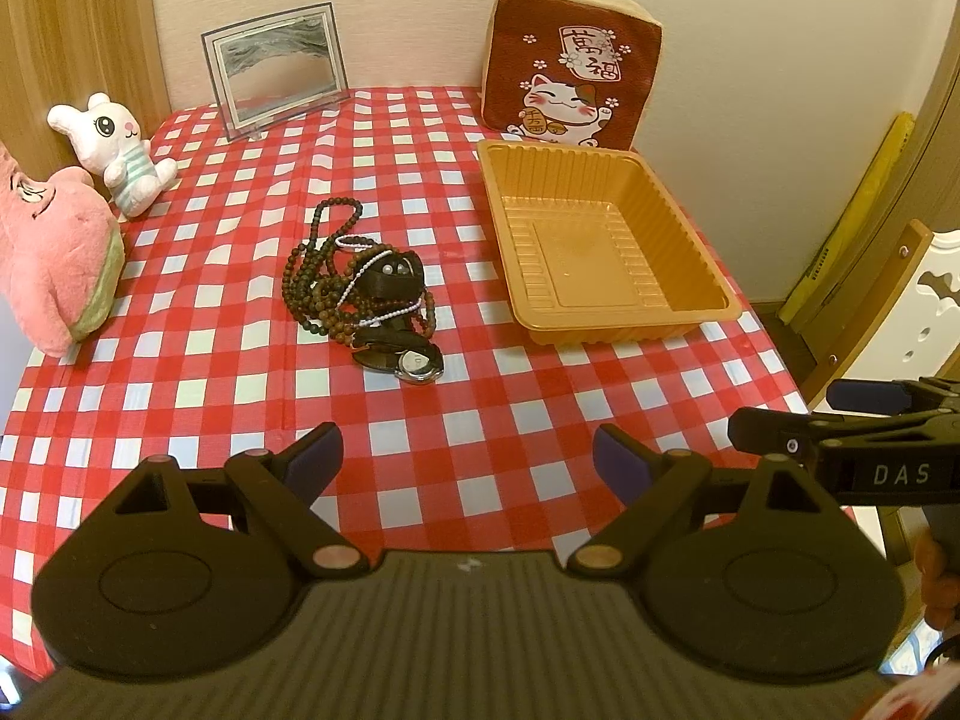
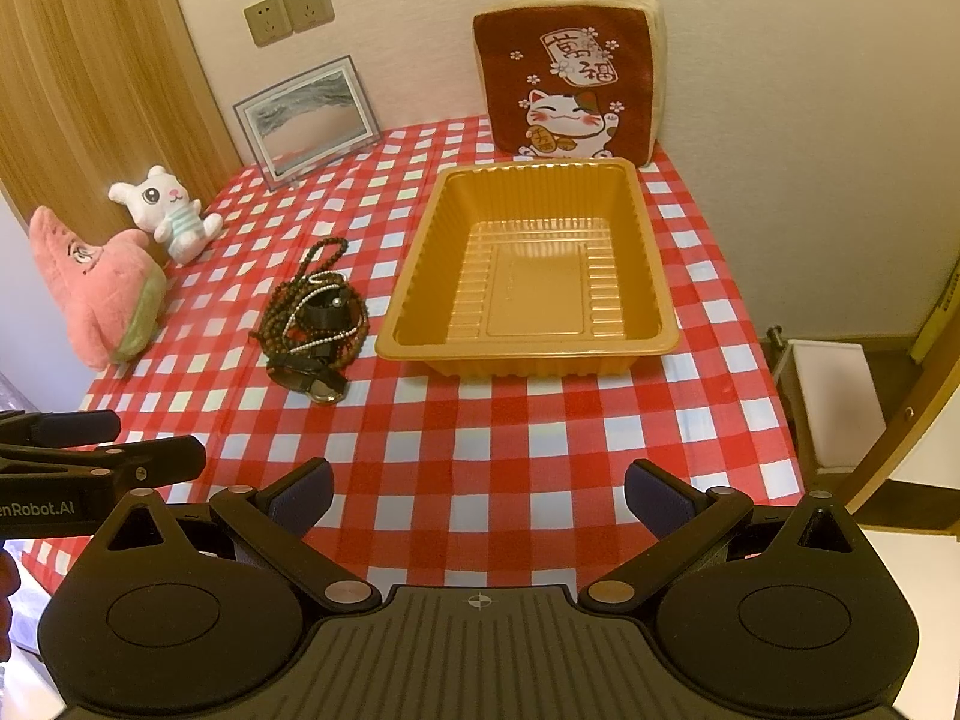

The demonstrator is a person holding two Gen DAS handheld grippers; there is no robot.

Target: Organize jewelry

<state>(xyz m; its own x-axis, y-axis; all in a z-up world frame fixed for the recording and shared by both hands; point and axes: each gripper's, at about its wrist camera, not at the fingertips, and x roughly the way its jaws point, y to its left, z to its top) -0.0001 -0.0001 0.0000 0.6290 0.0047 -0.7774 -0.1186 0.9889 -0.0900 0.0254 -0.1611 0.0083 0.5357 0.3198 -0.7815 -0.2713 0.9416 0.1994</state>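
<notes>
Hovering over the near edge of the red-and-white checked tablecloth (image 1: 420, 432), both black two-finger grippers hold nothing. Left gripper (image 1: 468, 456): blue-padded fingers spread wide, cloth visible between them. Right gripper (image 2: 477, 495): likewise spread wide. In the left wrist view the right gripper enters from the right edge, cut off; a bit of the holding hand (image 1: 936, 576) shows at the frame margin, mostly out of view.

Mid-table, left of centre: tangled pile of dark brown beaded jewelry (image 1: 354, 282), with a thin white bead strand looped through it and a black strap piece on top. Individual items cannot be separated; how many strings there are is unclear. A small round-faced silver watch (image 1: 420, 366) lies at the pile's near end, its strap buried under beads. Long axis of the pile runs near-to-far, a beaded loop pointing toward the far edge.

Right of the pile, apart from it: orange ribbed plastic tray (image 1: 702, 240), empty, long axis near-to-far.

Left edge: pink plush toy (image 1: 54, 258), partly cut off; white plush rabbit (image 1: 120, 150) just behind it.

Far edge: clear-framed sand picture (image 1: 276, 69) toward the left corner; brown lucky-cat cushion (image 1: 570, 72) behind the tray, leaning on the wall.
</notes>
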